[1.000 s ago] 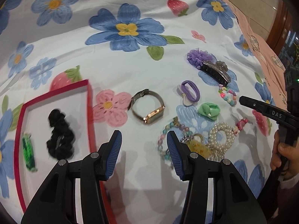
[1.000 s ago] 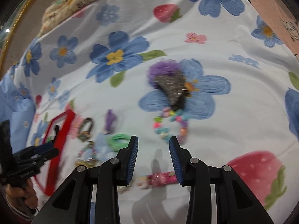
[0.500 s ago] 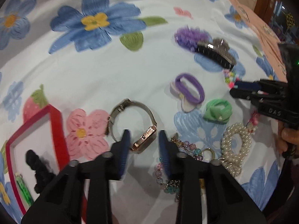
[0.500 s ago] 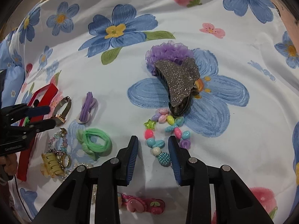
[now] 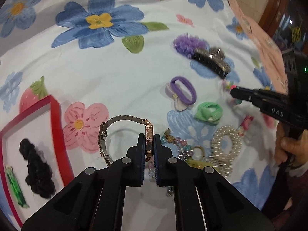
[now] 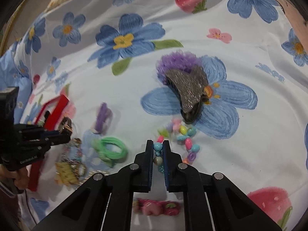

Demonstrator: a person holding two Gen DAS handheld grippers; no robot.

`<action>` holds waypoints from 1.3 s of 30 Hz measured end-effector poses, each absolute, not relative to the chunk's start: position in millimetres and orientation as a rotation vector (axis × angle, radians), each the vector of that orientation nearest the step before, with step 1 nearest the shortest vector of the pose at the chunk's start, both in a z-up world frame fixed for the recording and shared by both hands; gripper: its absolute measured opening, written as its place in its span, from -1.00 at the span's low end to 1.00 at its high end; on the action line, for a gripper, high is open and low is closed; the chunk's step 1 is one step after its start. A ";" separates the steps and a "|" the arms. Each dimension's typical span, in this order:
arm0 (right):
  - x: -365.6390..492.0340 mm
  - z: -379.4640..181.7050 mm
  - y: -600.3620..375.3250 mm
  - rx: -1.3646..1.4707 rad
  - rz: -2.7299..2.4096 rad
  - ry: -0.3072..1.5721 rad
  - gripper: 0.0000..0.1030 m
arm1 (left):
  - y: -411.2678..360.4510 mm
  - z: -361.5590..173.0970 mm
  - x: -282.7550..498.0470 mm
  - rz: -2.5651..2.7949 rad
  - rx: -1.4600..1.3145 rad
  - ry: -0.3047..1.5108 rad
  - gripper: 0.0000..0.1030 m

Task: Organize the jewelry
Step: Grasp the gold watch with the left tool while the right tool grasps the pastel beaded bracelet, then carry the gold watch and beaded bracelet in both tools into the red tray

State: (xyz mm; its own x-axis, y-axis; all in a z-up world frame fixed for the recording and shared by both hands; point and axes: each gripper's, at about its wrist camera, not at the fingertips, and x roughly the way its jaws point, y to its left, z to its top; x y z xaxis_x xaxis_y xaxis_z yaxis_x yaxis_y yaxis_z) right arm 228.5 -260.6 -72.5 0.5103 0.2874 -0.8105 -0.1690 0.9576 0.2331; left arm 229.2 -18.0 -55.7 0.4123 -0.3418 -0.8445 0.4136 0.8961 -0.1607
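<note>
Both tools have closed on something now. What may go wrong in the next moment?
The left tool pinches only the thin case of the watch, so it may twist or slip when lifted. The right tool grips a few beads of the bead bracelet, whose loose rest may drag against the hair claw.

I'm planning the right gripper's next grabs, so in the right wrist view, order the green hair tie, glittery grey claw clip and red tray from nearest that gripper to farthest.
From the right gripper:
1. Green fabric hair tie, just left of the fingers.
2. Glittery grey claw clip, ahead, slightly right, lying on the purple ruffled scrunchie.
3. Red-rimmed tray, far left.
</note>
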 end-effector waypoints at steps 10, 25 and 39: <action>212.9 -37.2 -243.2 0.241 0.360 0.929 -0.83 | 14.4 -26.5 190.0 -0.435 -0.061 0.978 -0.88; 183.1 -7.7 -170.7 0.260 0.545 0.897 -0.83 | 89.3 -12.1 133.2 -0.303 -0.215 0.919 -0.88; 171.2 0.2 -81.2 0.225 0.722 0.916 -0.83 | 151.9 -21.3 102.5 -0.190 -0.258 0.918 -0.88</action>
